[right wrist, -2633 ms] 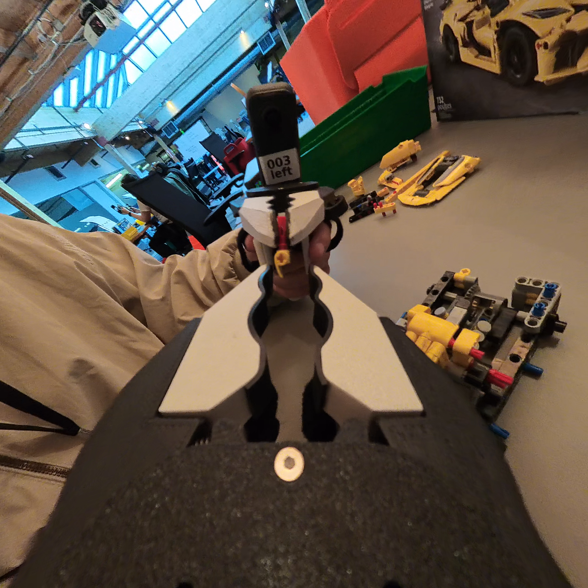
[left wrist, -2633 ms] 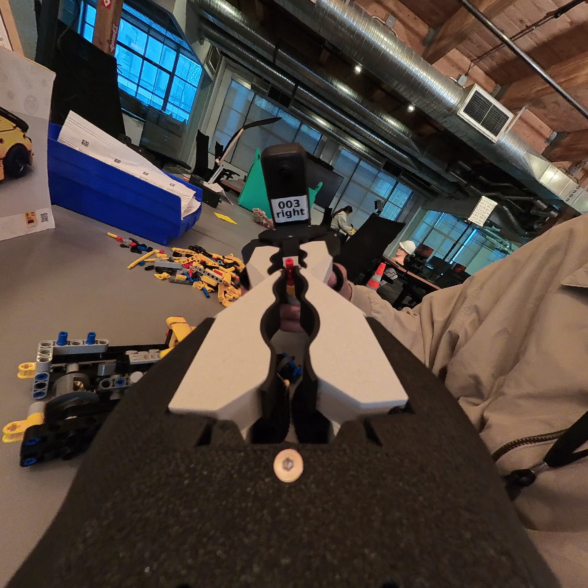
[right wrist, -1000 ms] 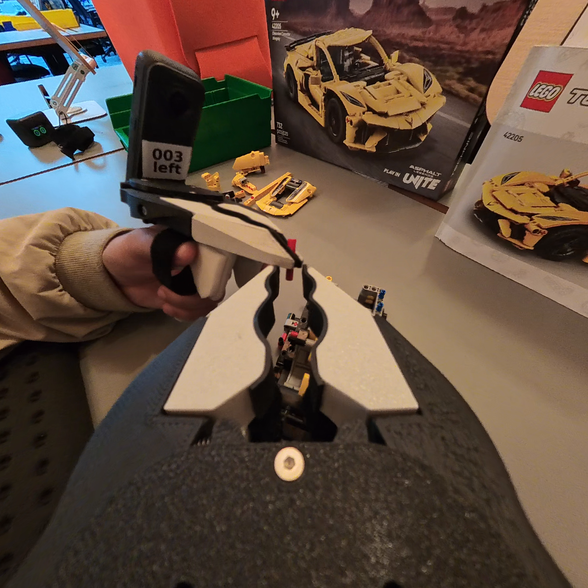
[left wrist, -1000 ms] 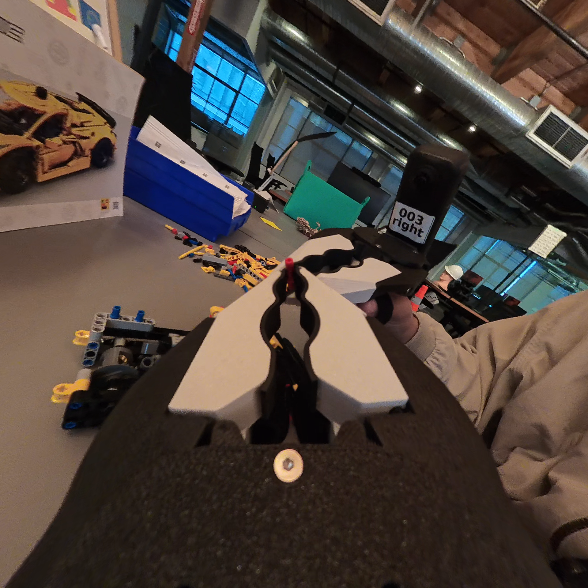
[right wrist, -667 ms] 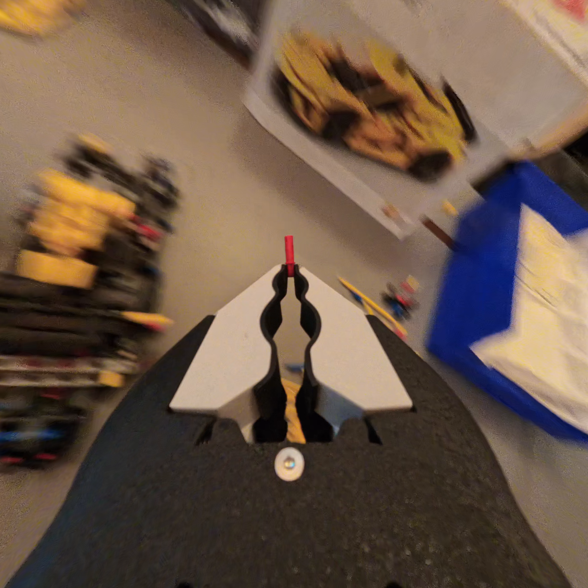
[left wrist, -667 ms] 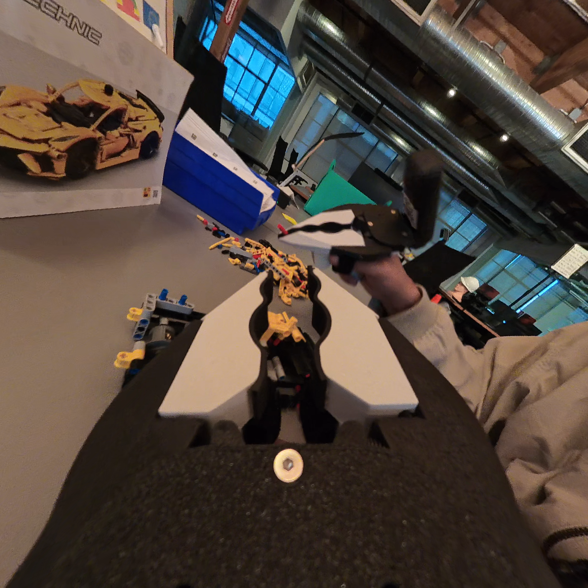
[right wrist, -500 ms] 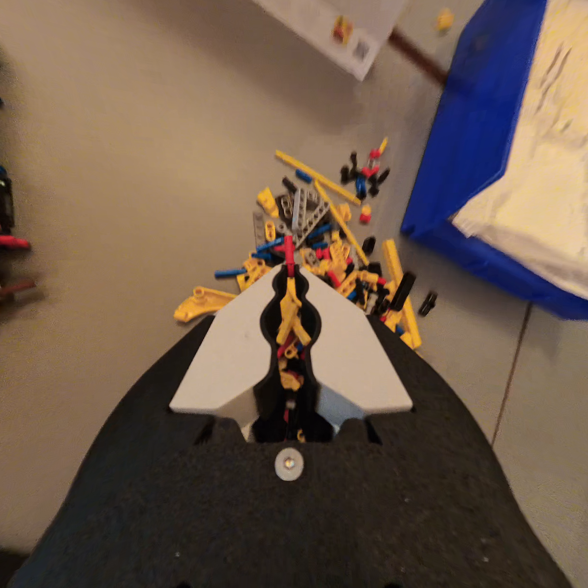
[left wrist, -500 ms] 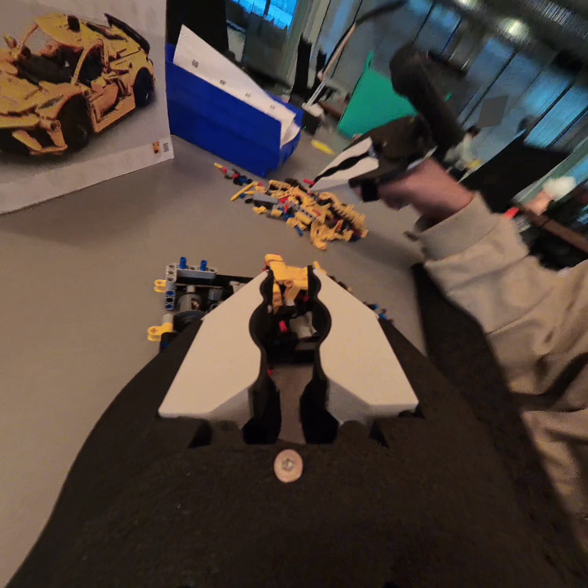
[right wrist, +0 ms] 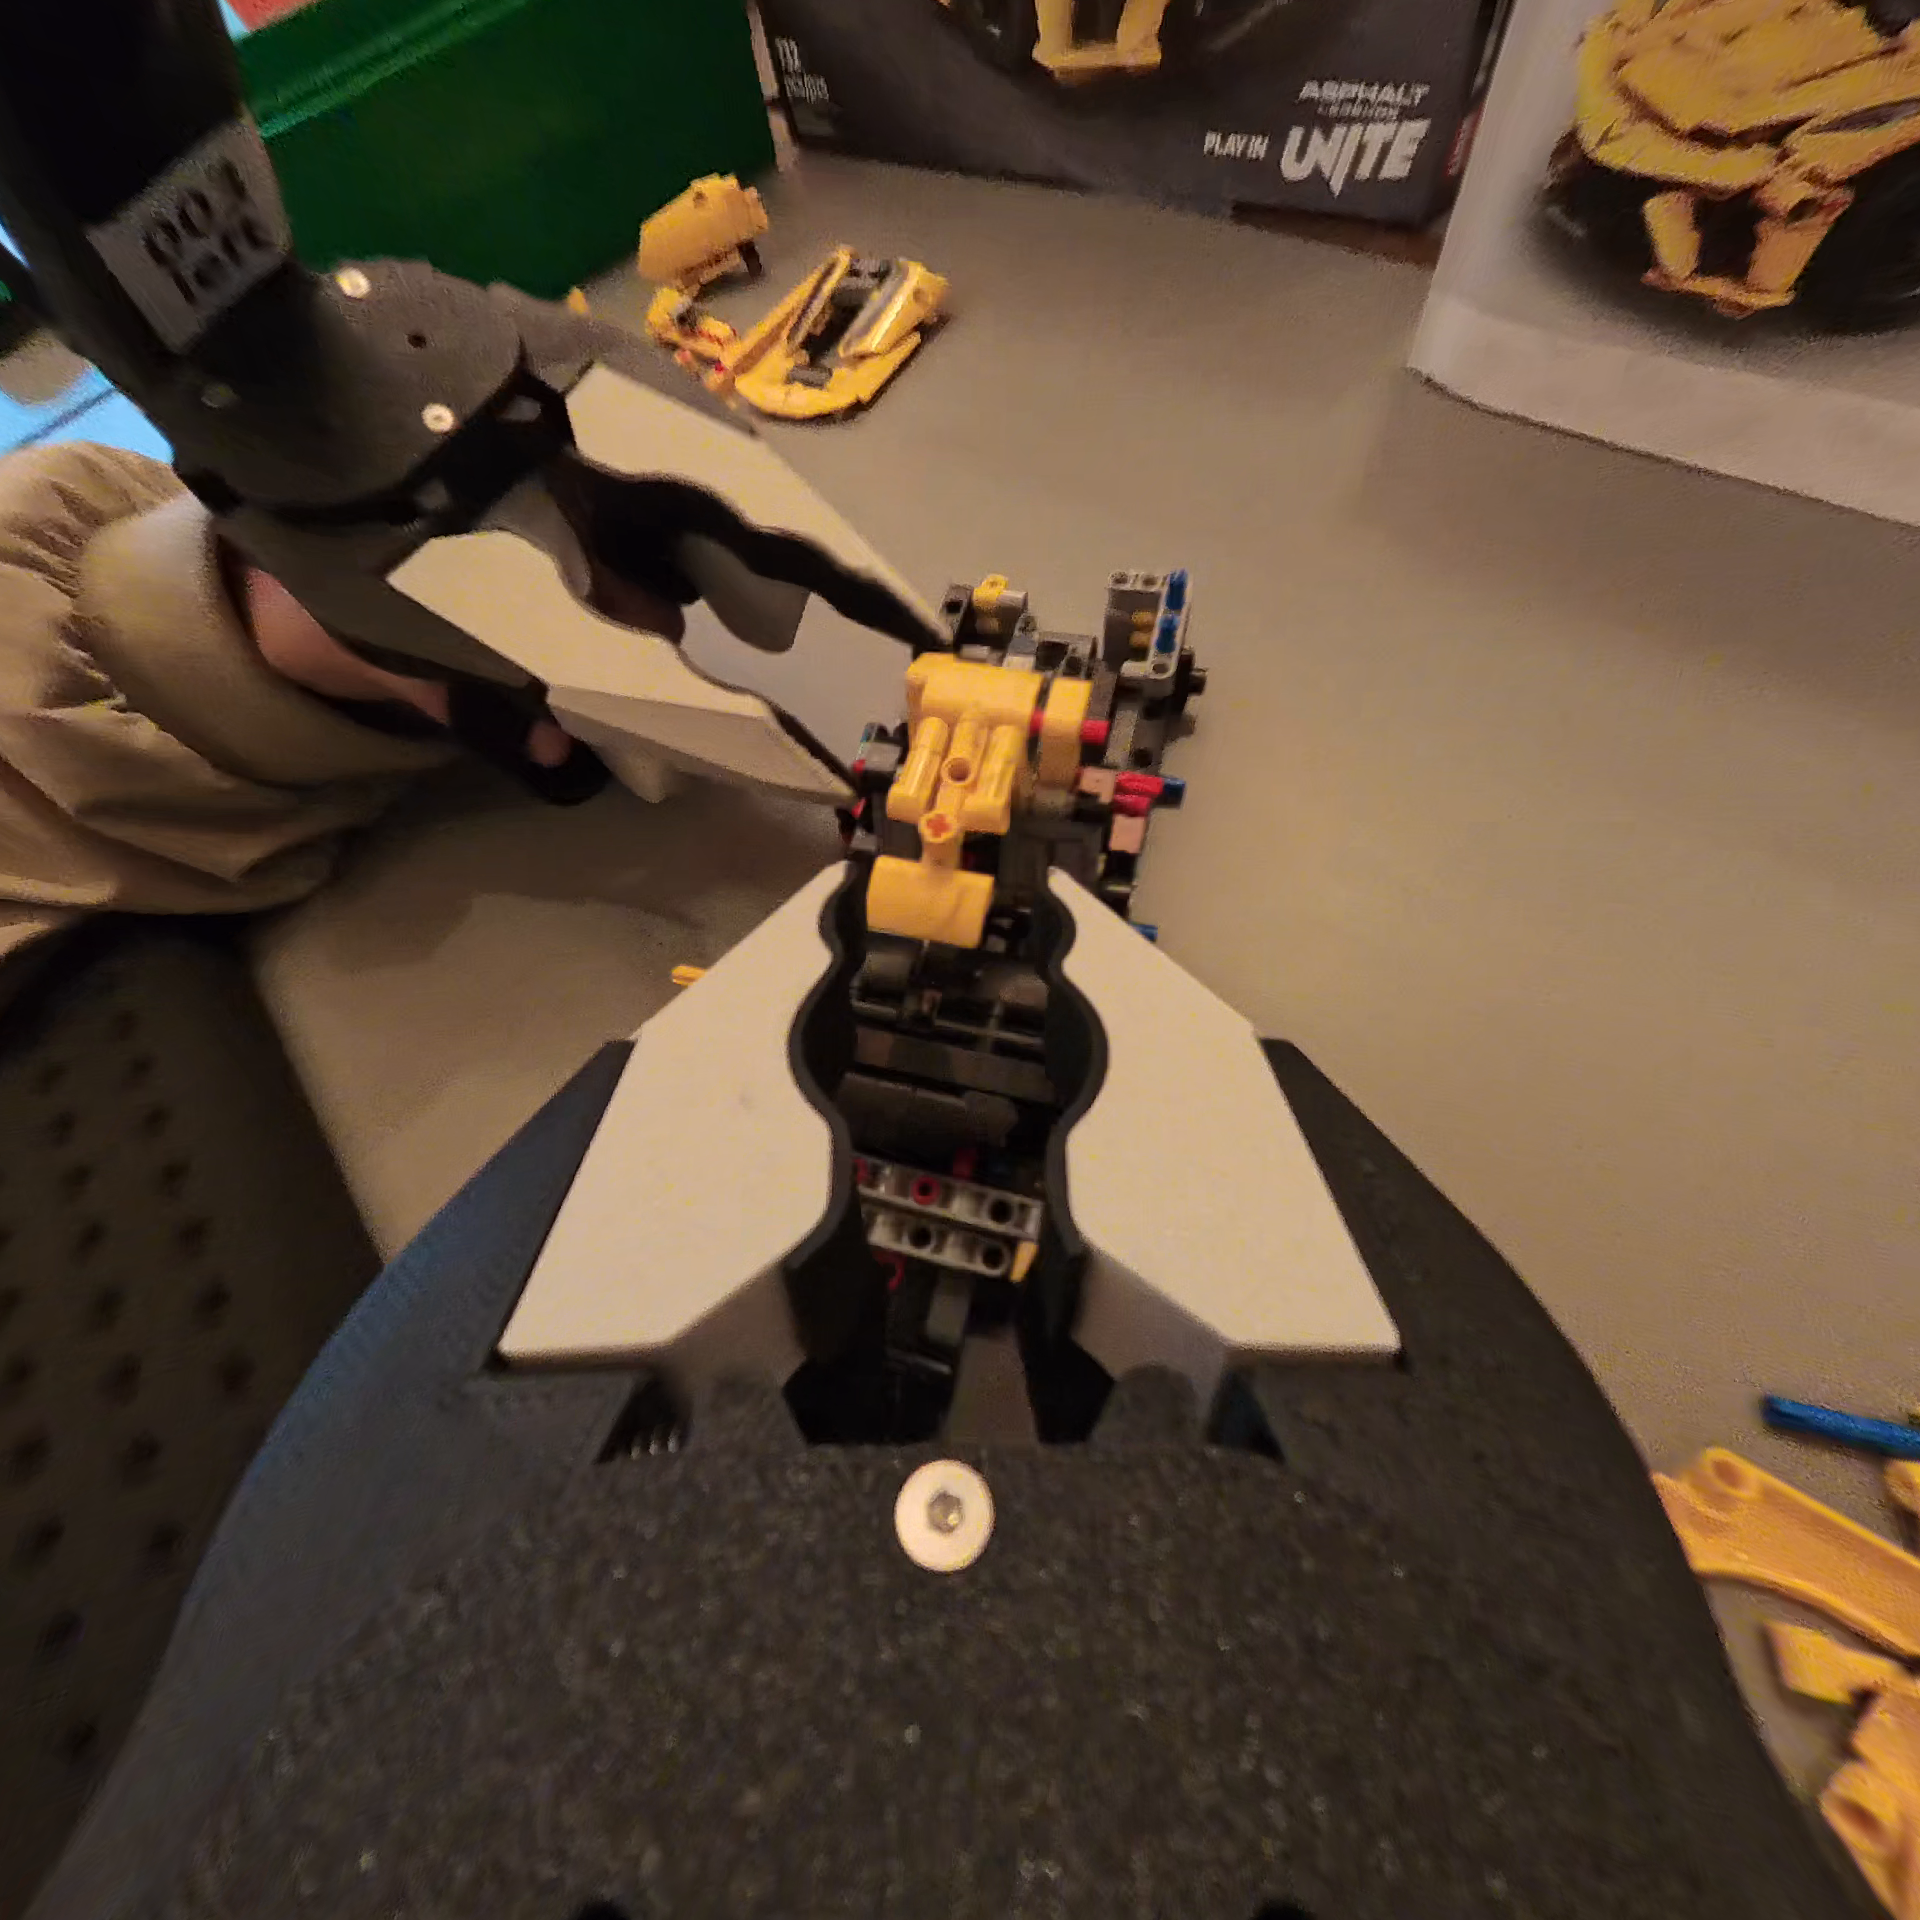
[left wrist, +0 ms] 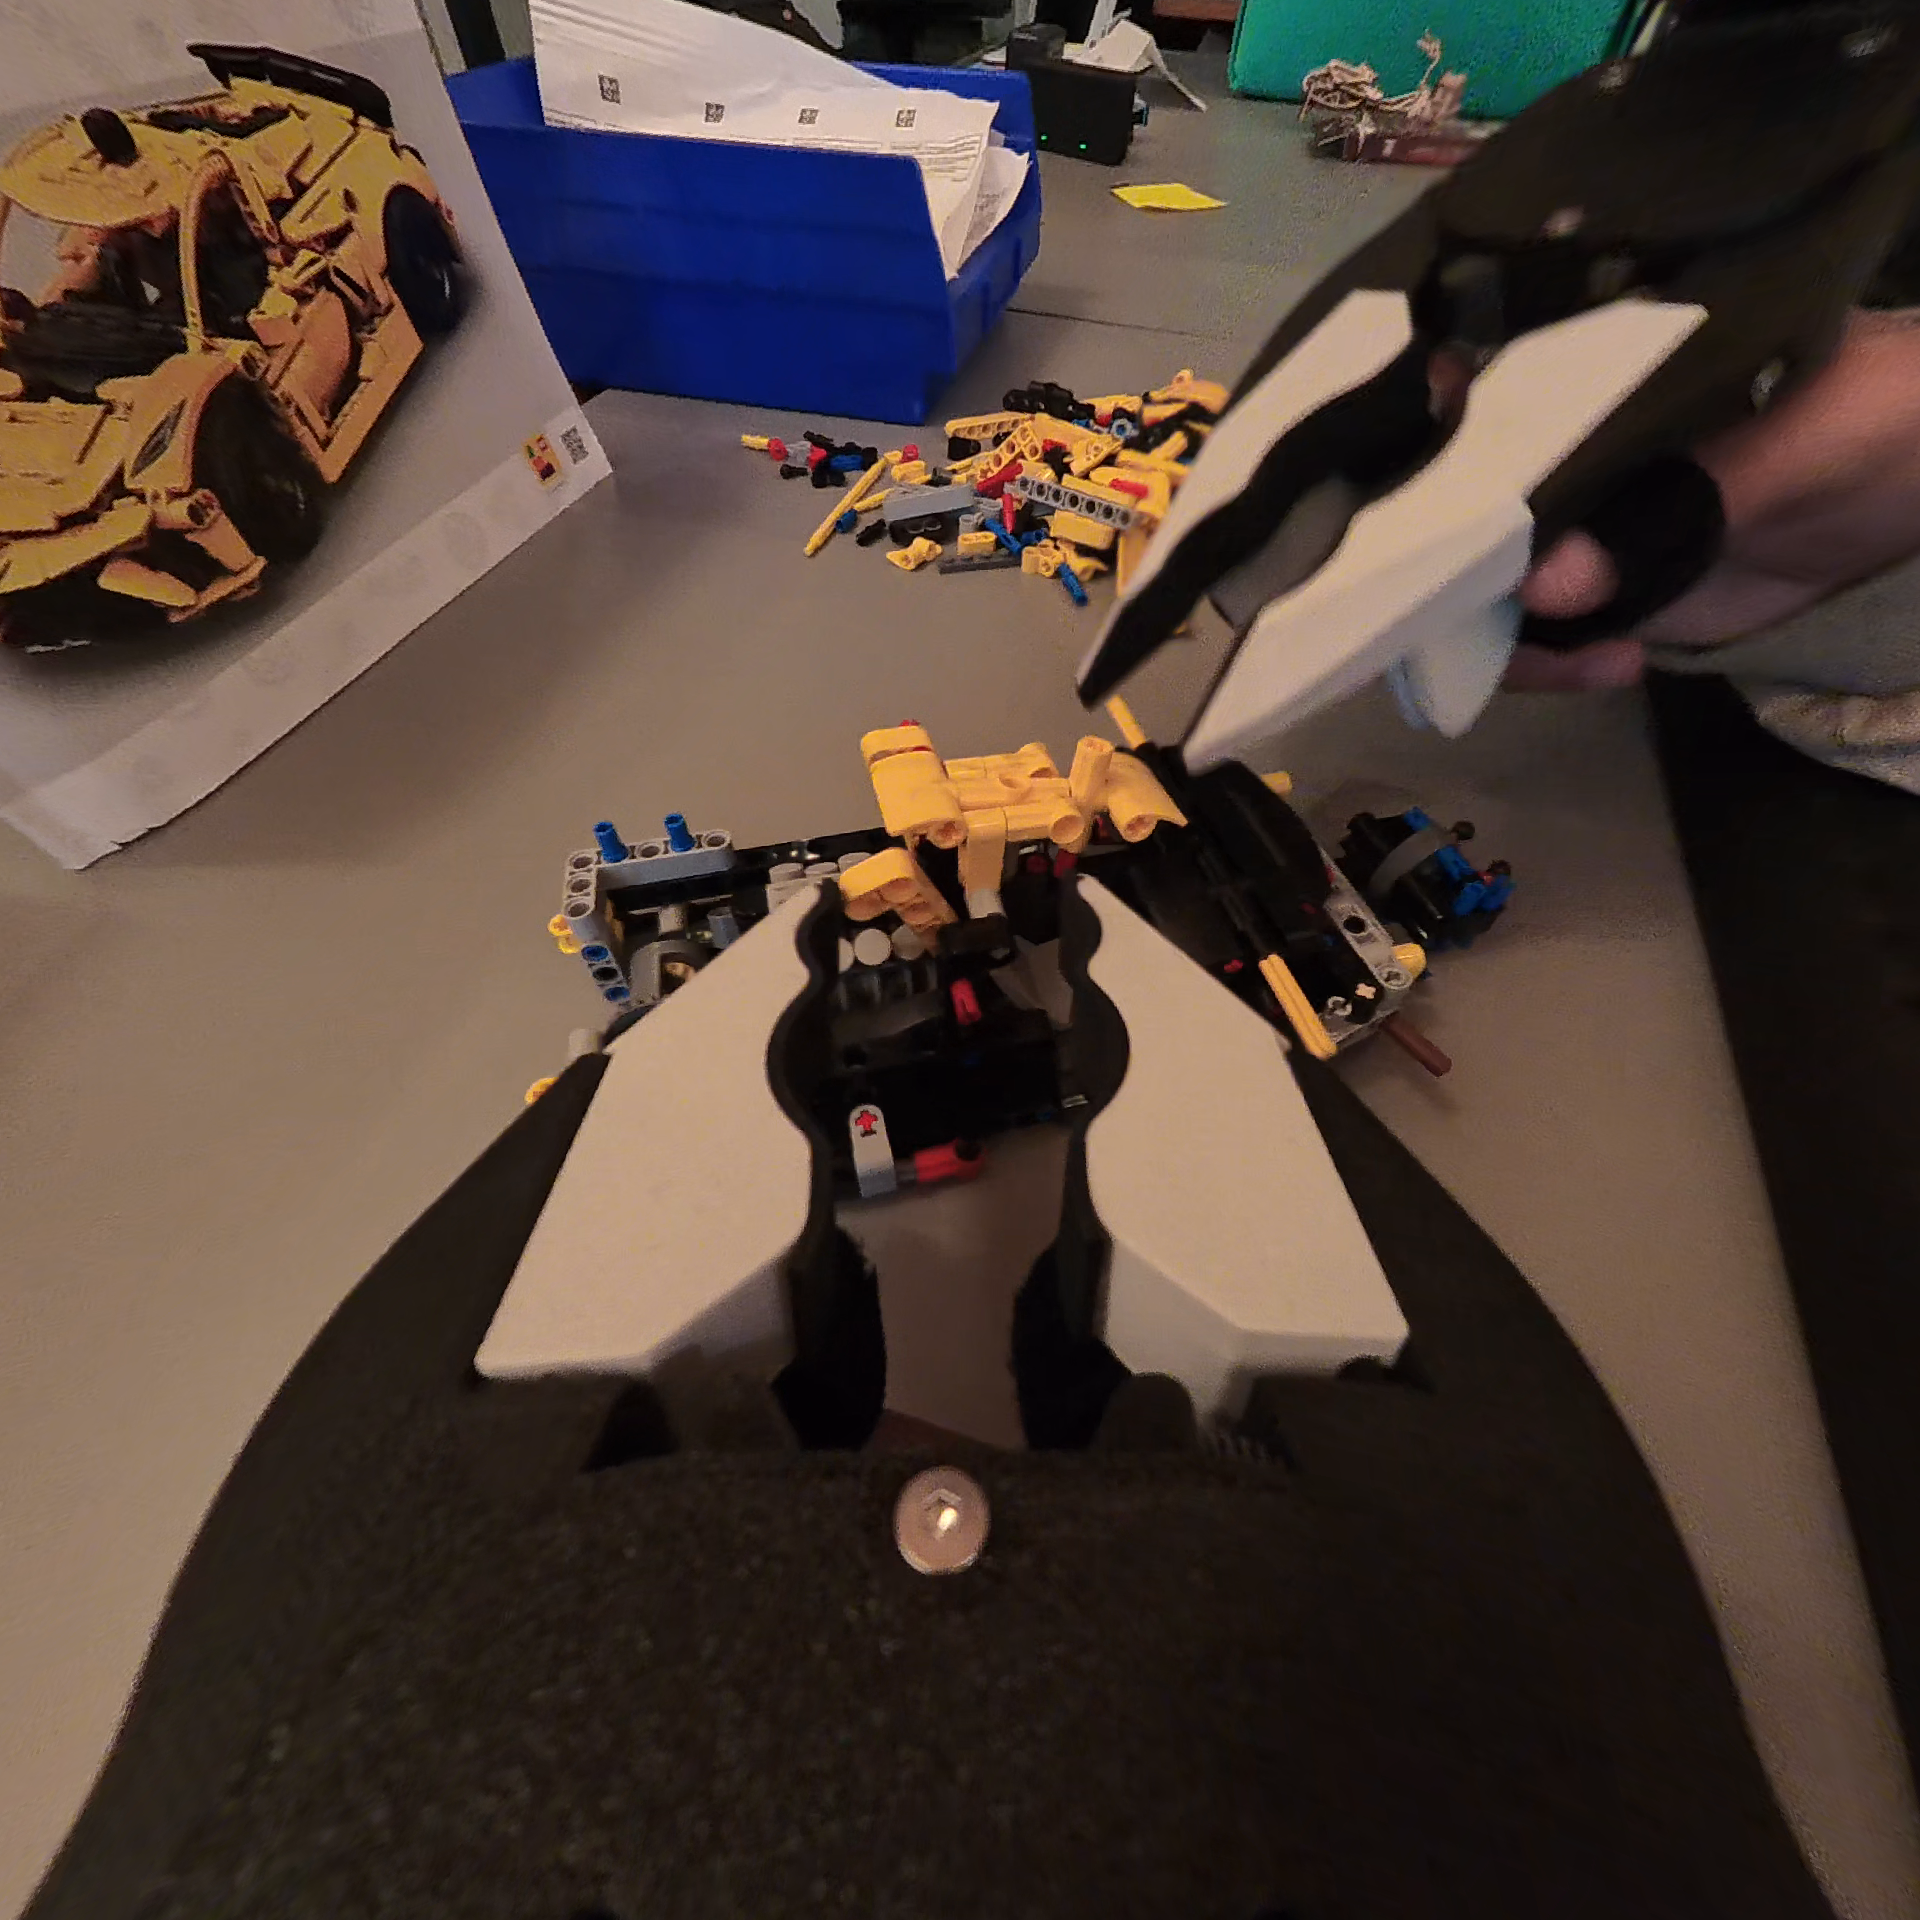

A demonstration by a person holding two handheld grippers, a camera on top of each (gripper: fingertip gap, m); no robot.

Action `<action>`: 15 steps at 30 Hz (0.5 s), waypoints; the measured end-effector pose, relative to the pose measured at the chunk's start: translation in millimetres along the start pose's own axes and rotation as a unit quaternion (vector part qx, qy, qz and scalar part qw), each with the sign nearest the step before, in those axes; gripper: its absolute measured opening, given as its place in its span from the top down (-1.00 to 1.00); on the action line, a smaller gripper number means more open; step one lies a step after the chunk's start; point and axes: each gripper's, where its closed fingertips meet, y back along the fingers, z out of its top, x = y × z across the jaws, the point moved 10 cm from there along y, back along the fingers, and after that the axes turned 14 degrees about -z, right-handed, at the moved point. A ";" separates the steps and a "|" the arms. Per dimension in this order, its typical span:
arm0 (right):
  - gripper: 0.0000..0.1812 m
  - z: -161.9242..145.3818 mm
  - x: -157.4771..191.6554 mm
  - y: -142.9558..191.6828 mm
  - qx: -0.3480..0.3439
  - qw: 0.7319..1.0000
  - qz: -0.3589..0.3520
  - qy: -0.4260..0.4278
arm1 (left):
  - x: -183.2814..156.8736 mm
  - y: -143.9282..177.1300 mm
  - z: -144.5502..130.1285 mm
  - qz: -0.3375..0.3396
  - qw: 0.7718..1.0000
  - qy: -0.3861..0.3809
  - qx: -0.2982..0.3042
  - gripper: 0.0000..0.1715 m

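Both grippers over one half-built brick chassis (left wrist: 997,935) on the grey counter (left wrist: 312,1039). Left gripper (left wrist: 940,914) with jaws wide, straddling the chassis mid-section across its long axis. Right gripper (right wrist: 945,894) with jaws wide too, lined up along that axis from one end, just above. One heap of loose pieces (left wrist: 1039,478) beyond, near one blue bin (left wrist: 748,249).

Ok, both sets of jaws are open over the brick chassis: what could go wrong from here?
Both the left gripper and right gripper stand open around one chassis; their tips could clash, or knock the yellow block on top. The chassis lies loose on the table, so an uneven squeeze may skid it.
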 end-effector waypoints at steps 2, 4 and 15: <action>0.64 -3.0 8.5 -9.3 0.023 0.999 -0.010 0.020 | 2.5 -1.9 -0.8 0.026 1.000 -0.010 0.014 0.51; 0.60 -4.3 15.2 -15.4 0.030 0.999 -0.005 0.028 | 3.7 -3.6 -1.2 0.042 0.999 -0.018 0.018 0.47; 0.71 -9.0 9.8 -21.1 0.017 1.000 -0.014 -0.013 | 12.4 4.0 0.0 -0.012 0.998 0.065 -0.025 0.81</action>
